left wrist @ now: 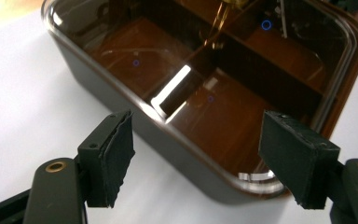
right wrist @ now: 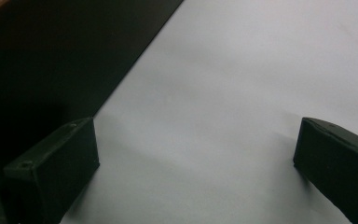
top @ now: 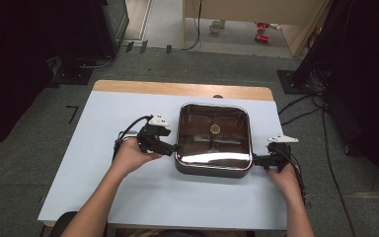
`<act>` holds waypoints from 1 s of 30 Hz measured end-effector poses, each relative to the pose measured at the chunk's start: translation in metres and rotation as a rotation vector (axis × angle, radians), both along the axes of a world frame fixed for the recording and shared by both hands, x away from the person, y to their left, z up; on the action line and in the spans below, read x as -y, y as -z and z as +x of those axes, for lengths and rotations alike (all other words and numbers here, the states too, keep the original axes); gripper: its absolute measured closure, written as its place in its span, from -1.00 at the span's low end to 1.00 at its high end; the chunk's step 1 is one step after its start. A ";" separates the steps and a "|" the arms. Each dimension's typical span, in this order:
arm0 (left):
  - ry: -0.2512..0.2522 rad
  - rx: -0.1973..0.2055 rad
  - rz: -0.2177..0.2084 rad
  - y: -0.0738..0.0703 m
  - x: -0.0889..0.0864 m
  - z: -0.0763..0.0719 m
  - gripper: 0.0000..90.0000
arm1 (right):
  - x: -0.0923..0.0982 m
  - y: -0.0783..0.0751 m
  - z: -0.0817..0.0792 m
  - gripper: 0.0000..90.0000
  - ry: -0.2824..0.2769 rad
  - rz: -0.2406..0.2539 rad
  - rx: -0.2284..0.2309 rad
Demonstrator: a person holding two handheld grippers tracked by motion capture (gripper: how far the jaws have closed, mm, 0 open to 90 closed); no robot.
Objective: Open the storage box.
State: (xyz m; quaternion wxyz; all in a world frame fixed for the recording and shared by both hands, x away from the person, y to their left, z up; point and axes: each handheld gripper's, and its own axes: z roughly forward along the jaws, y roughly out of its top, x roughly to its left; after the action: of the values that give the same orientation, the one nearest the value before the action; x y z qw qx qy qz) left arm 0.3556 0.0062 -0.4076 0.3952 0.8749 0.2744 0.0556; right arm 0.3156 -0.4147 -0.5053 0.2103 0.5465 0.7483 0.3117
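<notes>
A square dark pot with a tinted glass lid sits mid-table, a small round knob at the lid's centre. My left gripper hovers at the pot's left side. In the left gripper view, my left gripper has its jaws wide apart above a rounded corner of the pot, and they do not touch it. My right gripper rests by the pot's near right corner. In the right gripper view, my right gripper is open over bare table, with the pot's dark wall beside one jaw.
The table has a pale sheet over it and a wooden strip along its far edge. Cables run across the carpet at the right. Dark stands sit behind the table's far left corner.
</notes>
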 end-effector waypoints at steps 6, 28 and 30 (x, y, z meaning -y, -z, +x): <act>0.027 0.017 0.003 -0.004 0.017 0.011 -0.35 | 0.000 0.000 0.000 -1.00 0.000 0.000 0.000; 0.119 0.044 -0.019 -0.002 0.090 0.033 -0.17 | 0.000 0.000 0.000 -1.00 0.001 0.003 0.000; 0.130 0.053 0.000 0.003 0.097 0.036 -0.16 | 0.000 0.000 0.000 -1.00 0.001 0.002 -0.001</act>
State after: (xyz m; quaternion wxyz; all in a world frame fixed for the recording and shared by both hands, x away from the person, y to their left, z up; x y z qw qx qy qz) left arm 0.3914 -0.0911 -0.4111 0.4048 0.8891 0.2067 0.0530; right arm 0.3155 -0.4147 -0.5053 0.2095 0.5471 0.7479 0.3122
